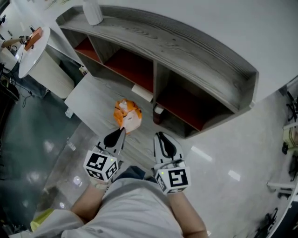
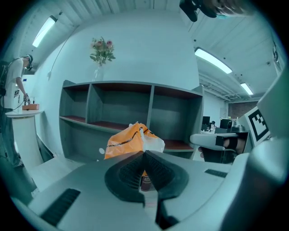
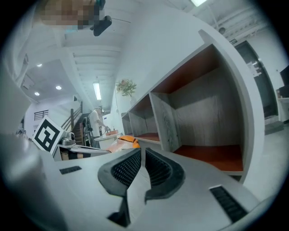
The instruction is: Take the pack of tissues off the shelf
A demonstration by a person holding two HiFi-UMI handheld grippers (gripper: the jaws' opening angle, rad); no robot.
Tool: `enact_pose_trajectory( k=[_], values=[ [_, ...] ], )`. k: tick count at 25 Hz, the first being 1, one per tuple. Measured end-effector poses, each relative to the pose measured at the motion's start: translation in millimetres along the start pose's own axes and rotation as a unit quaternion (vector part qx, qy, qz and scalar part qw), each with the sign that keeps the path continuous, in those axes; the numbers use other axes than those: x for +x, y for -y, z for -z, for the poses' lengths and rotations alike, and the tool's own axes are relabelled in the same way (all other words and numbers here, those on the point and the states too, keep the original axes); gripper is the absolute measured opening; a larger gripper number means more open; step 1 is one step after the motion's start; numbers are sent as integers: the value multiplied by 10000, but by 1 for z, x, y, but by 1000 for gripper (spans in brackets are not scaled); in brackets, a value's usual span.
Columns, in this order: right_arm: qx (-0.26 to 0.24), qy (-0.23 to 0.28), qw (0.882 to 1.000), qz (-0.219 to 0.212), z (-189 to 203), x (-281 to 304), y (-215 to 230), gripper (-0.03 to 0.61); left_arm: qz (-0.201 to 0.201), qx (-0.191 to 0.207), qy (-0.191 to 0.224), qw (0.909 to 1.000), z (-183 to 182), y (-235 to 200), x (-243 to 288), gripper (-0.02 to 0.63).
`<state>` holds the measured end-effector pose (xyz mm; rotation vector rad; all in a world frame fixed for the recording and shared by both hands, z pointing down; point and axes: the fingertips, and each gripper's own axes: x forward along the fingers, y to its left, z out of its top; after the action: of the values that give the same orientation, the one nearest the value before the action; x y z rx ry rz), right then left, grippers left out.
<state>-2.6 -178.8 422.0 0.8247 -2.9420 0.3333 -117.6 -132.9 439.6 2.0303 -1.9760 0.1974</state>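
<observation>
Orange tissue pack (image 1: 128, 115) | clamped in left hand-held gripper (image 1: 123, 131) | pointing at shelf (image 1: 200, 60)

The long curved grey shelf unit (image 1: 186, 42) shows matt, rough-looking wood grain; its inner boards are smooth red-brown. The orange and white pack of tissues (image 1: 126, 115) is crinkled, glossy plastic film. The pale floor (image 1: 260, 139) is polished and reflective. The left gripper (image 1: 122, 131) is matt grey plastic with black ribbed pads (image 2: 128, 173).

Tissue pack (image 1: 127, 115) before shelf (image 1: 195, 51); vase (image 1: 92, 11) atop shelf.
</observation>
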Motion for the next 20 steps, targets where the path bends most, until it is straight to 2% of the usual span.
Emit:
enact_pose_trajectory(
  k=[10, 20],
  values=[
    [-55, 104, 9993, 356, -7, -16, 26, 34, 439, 8, 171, 9989, -13, 27, 22, 18],
    [-200, 32, 9983, 554, -8, -15, 41, 32, 469, 84, 165, 9987, -15, 30, 37, 18]
  ],
)
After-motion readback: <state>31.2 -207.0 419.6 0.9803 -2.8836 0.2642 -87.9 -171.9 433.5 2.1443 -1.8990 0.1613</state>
